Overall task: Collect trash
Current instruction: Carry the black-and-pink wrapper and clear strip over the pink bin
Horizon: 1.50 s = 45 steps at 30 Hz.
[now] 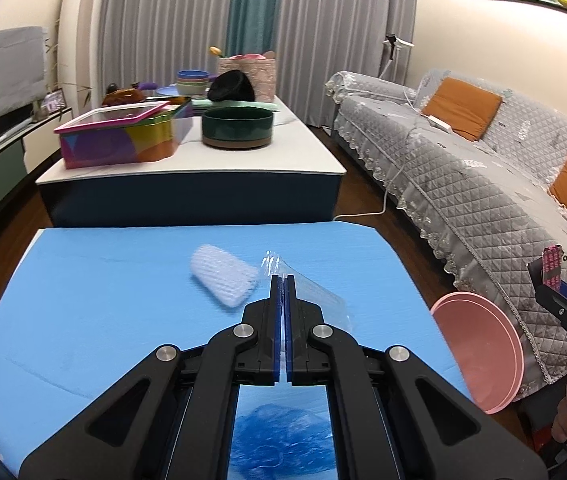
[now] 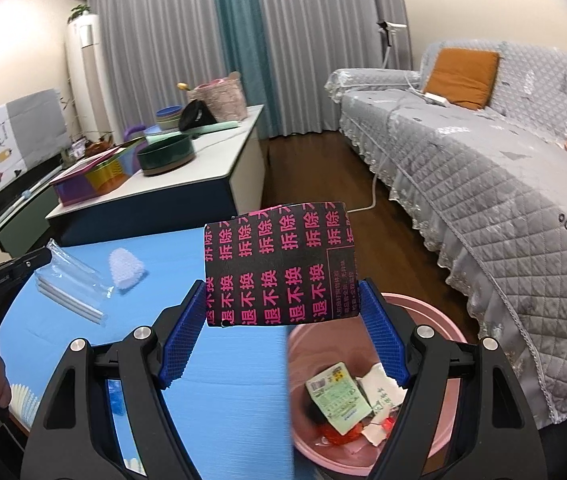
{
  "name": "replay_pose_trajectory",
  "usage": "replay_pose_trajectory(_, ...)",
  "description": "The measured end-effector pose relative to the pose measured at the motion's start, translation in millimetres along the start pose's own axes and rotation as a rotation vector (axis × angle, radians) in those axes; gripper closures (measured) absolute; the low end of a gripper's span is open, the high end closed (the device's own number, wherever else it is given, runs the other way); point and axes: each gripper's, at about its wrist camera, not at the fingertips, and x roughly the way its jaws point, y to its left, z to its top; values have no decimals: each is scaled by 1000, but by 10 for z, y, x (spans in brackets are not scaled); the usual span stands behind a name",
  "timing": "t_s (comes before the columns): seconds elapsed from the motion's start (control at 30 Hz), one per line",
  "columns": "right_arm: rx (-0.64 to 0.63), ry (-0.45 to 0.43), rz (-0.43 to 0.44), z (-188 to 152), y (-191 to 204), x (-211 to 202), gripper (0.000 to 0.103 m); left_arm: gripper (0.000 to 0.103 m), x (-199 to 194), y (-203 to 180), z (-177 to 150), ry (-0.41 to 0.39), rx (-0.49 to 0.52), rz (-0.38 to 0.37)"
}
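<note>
left gripper [image 1: 284,280] jaws were pinched on a light, slippery clear wrapper [image 1: 315,292] above the blue counter [image 1: 103,320]; right gripper [image 2: 283,300] jaws, wide, clamped the stiff black card [image 2: 279,264] by its edges over the pink bin [image 2: 439,320].

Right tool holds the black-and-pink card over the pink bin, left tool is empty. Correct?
Not quite: the left tool is not empty; it is shut on a clear plastic wrapper, as the left wrist view shows. The right tool does hold the black-and-pink card over the pink bin.
</note>
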Motion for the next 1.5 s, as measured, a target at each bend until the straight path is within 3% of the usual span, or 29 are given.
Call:
replay_pose_trajectory(0.57,75,-2,-74,33,-451,13,28,102,128,-585,127,-6,59,-97)
replay_pose_trajectory(0.93,88,4,-103,40,-542,54,28,102,230,-908,198,-2,97,-145)
replay_pose_trajectory(1.5,122,29,-136,-1,-738,132,28,102,509,-1352,75,65,145,-230)
